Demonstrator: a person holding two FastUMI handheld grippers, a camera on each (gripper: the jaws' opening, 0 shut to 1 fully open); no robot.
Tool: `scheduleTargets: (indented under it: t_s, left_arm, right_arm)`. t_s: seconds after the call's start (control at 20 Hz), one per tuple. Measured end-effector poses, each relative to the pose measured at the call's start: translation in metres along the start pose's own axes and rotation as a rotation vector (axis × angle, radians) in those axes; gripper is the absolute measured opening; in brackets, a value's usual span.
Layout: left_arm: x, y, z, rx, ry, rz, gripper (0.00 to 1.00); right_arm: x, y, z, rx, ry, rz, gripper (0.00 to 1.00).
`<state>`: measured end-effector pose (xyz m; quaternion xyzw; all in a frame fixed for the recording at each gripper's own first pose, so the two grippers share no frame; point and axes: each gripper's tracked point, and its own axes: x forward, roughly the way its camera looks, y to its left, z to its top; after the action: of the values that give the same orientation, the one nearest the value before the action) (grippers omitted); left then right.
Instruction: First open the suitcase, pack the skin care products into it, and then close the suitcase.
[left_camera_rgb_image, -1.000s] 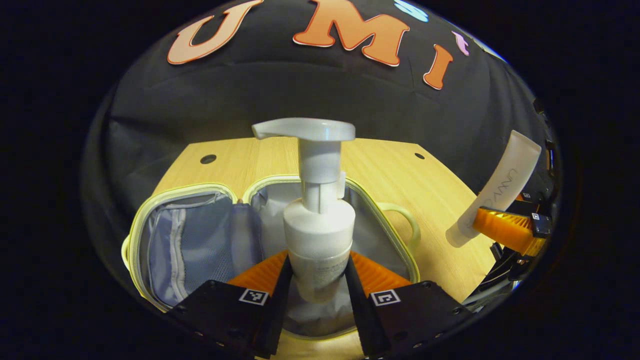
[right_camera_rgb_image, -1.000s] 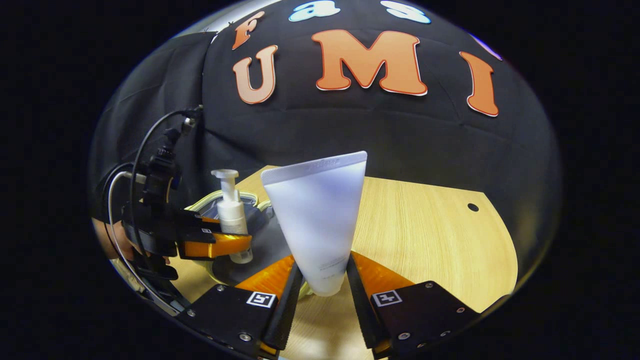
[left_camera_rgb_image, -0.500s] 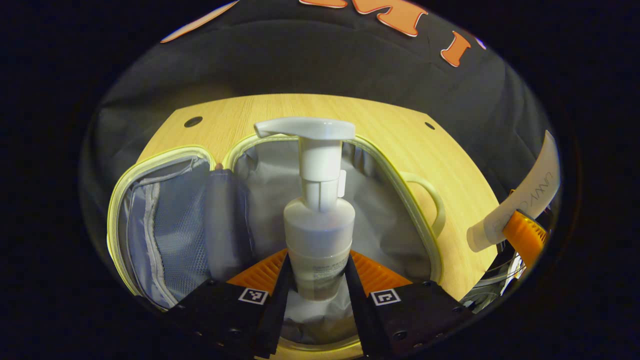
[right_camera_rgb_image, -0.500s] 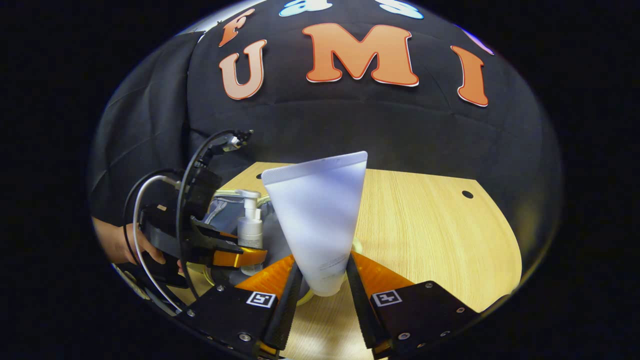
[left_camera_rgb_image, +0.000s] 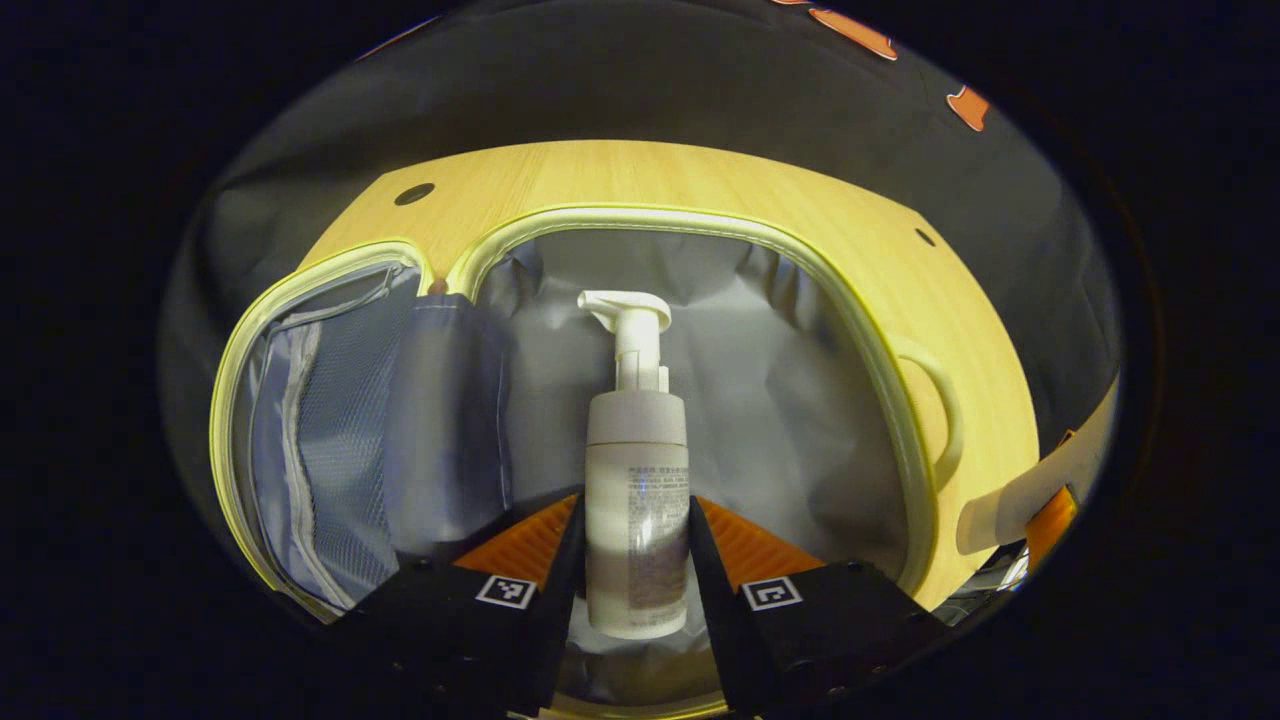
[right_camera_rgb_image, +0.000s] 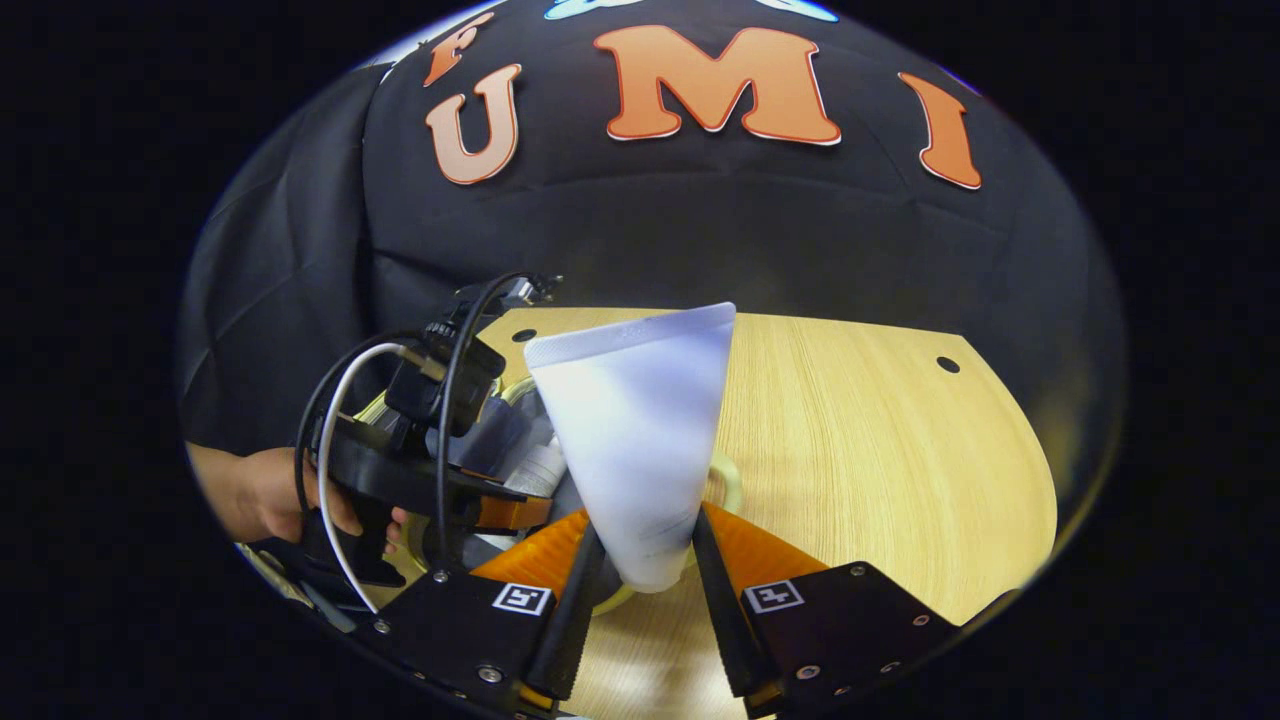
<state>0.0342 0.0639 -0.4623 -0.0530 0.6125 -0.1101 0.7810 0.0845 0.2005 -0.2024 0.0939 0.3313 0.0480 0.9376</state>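
Left gripper (left_camera_rgb_image: 637, 560), seen in the left gripper view, had its two orange fingers (left_camera_rgb_image: 525, 545) on either side of one pump bottle (left_camera_rgb_image: 636, 500). The bottle lay between them over the grey lining of the suitcase, and I could not tell if the pads pressed on it or had let it go. One suitcase (left_camera_rgb_image: 700, 222) lay open on the wooden table (left_camera_rgb_image: 640, 175), with a pale yellow rim and one handle (left_camera_rgb_image: 935, 405) on its right side. Its lid half (left_camera_rgb_image: 320, 440), with one mesh pocket, was spread to the left. At the right edge of this view one white tube (left_camera_rgb_image: 1010, 500) showed beside an orange finger of the other gripper.

Right gripper (right_camera_rgb_image: 645, 575), in the right gripper view, was clenched on one white tube (right_camera_rgb_image: 640, 440), which stood upright with its flat wide end on top and its narrow end between the two fingers. To the left, one hand (right_camera_rgb_image: 265, 495) held the left gripper (right_camera_rgb_image: 500, 510) low over the suitcase, near the tube. Part of the yellow suitcase handle (right_camera_rgb_image: 728, 485) showed just beside the tube. Two round holes (right_camera_rgb_image: 947, 365) were in the table top.
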Motion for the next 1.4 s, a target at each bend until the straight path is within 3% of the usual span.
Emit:
scheduleTargets:
  t_s: [0.1,0.2,0.35,0.7,1.05,1.3,1.35,1.4]
  left_arm:
    - [-0.005,-0.009,0.003,-0.011,-0.025,-0.038,0.64]
    - [-0.018,-0.014,0.007,-0.020,-0.071,-0.085,0.77]
    - [-0.051,-0.006,0.013,-0.016,-0.176,-0.092,0.88]
    - [-0.113,0.053,0.012,-0.069,-0.321,-0.035,0.91]
    - [-0.130,0.137,0.004,-0.204,-0.371,0.044,0.91]
    - [-0.129,0.205,0.003,-0.282,-0.384,0.091,0.89]
    - [-0.129,0.216,0.006,-0.301,-0.390,0.095,0.91]
    - [-0.130,0.228,0.003,-0.322,-0.391,0.103,0.91]
  right_arm:
    - [0.009,0.005,-0.003,0.008,0.025,0.021,0.56]
    - [0.015,0.009,-0.004,0.004,0.044,0.037,0.56]
    - [0.022,0.015,-0.001,0.004,0.047,0.061,0.56]
    - [0.044,0.022,0.000,0.035,0.067,0.080,0.56]
    - [0.067,0.049,-0.014,0.031,0.127,0.087,0.55]
    - [0.051,0.035,0.008,0.045,0.062,0.050,0.55]
    - [0.046,0.029,0.013,0.039,0.046,0.026,0.48]
    - [0.041,0.023,0.017,0.029,0.032,0.006,0.55]
